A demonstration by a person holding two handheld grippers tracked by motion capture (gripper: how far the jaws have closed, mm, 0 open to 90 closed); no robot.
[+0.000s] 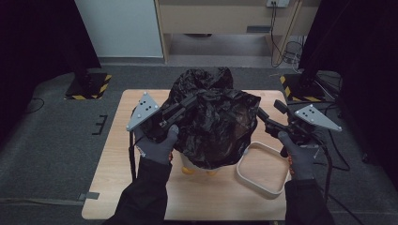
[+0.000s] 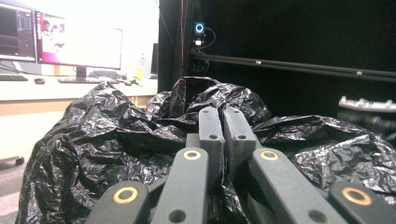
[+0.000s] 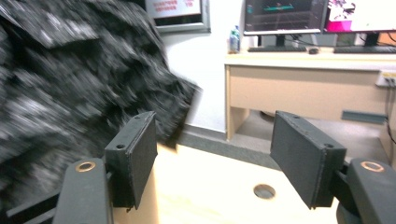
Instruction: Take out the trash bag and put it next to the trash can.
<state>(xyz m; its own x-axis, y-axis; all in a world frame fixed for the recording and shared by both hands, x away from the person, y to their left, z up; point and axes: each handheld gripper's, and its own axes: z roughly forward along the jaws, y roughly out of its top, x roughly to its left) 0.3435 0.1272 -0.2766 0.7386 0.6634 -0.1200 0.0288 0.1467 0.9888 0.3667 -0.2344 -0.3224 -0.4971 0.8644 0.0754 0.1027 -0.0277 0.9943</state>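
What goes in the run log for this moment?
left gripper: shut on black bag | right gripper: open, beside bag | wooden ring: on table

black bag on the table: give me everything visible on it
The black bag is thin, crinkled, glossy plastic film, bunched into a tall lump at the middle of the wooden table. It drapes over a white and orange thing that peeks out beneath its near edge. The left gripper is shut on a fold near its top. The right gripper stands open beside its right flank, nothing between the pads.
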